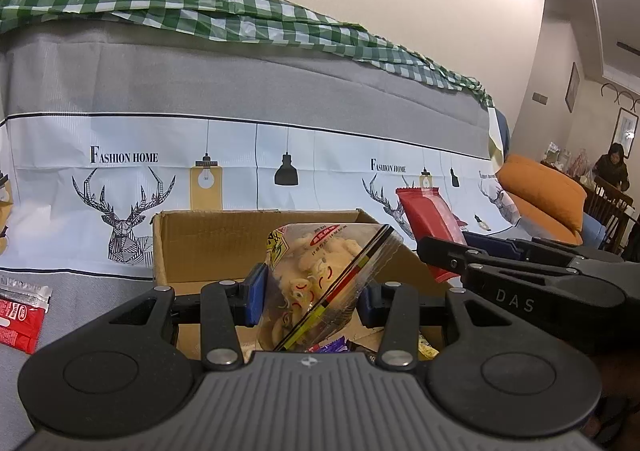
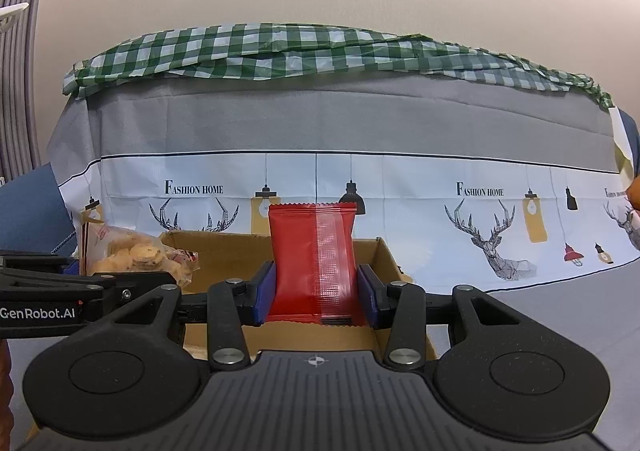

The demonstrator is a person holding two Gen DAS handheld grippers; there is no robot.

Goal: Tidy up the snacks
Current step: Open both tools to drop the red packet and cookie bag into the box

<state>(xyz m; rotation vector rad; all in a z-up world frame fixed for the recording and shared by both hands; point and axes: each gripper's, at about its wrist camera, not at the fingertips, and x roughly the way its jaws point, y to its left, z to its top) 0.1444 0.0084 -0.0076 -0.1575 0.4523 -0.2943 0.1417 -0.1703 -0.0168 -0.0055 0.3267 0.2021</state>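
My left gripper (image 1: 312, 299) is shut on a clear bag of pale biscuits (image 1: 320, 283), held tilted above the open cardboard box (image 1: 192, 247). My right gripper (image 2: 316, 293) is shut on an upright red snack packet (image 2: 312, 263) over the same cardboard box (image 2: 384, 255). The red packet (image 1: 428, 223) and the right gripper's black arm show at the right of the left wrist view. The biscuit bag (image 2: 140, 255) and the left gripper's arm show at the left of the right wrist view. Several wrapped snacks (image 1: 332, 347) lie inside the box.
A red-and-white snack packet (image 1: 20, 315) lies on the grey cloth left of the box. A cloth-draped sofa back (image 1: 280, 91) with deer prints rises behind the box. An orange cushion (image 1: 540, 195) and a seated person (image 1: 612, 167) are far right.
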